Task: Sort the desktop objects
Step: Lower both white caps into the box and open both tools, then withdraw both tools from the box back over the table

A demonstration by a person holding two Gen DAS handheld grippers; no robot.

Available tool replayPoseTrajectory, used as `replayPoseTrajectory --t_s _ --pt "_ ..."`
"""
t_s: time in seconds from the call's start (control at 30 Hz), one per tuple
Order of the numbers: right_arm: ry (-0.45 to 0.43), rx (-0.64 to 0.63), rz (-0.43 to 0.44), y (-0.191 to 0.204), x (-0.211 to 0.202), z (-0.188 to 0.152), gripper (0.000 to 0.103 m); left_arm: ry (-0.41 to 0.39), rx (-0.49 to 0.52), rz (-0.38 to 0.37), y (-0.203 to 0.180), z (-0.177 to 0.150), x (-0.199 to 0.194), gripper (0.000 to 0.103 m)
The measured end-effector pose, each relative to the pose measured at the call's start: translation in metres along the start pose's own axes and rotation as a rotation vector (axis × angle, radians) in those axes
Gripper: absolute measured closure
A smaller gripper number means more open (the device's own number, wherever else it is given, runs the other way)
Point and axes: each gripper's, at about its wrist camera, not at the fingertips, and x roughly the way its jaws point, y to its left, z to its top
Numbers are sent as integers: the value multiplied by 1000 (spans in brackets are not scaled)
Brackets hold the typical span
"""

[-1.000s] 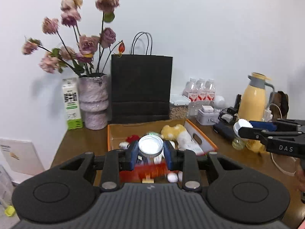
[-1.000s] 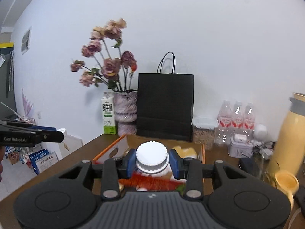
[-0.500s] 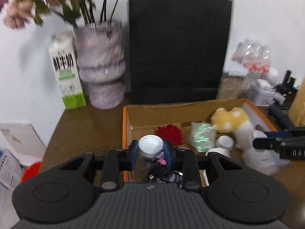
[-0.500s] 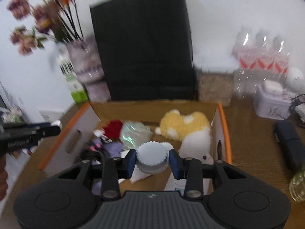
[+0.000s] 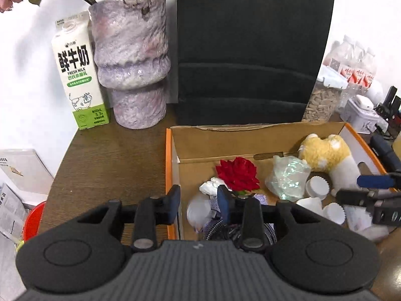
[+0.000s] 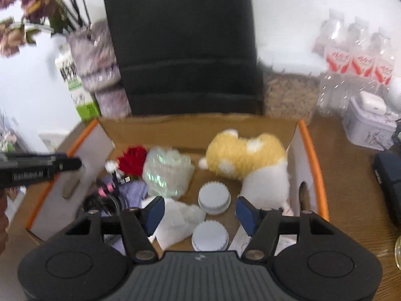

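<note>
milk carton [image 5: 79, 75] reading "FRESH MILK", left gripper [image 6: 66, 164] marked "GenRobot.AI"

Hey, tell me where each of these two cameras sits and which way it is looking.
Left wrist: sits on the left gripper, looking down over the box's left edge at the red rose; the right gripper shows at the right.
Right wrist: sits on the right gripper, looking down into the box at two white caps; the left gripper shows at the left.
Shared: rose, plush toy, black bag, milk carton.
</note>
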Motion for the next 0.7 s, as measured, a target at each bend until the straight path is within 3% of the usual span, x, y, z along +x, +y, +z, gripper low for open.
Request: replayPoseTrajectory --t_s 0.1,0.23,0.33,0.4,0.5,0.7 --pt "-38 49 13 -7 -17 1 31 -12 2 9 -1 0 -15 63" --pt "-44 60 10 -11 -42 -8 31 -17 -12 16 -3 -2 -41 60" --pt "-61 52 1 -12 -68 -14 30 -36 -10 13 -8 -8 -65 43" --pt "-75 48 0 -11 -88 -19 29 -55 -1 20 -13 -16 -85 39" --pt "-101 25 -10 -9 -117 -31 23 -75 -17 21 -16 -39 -114 29" --pt "-123 -17 7 -2 -165 -83 22 -113 -49 36 -24 -109 -173 23"
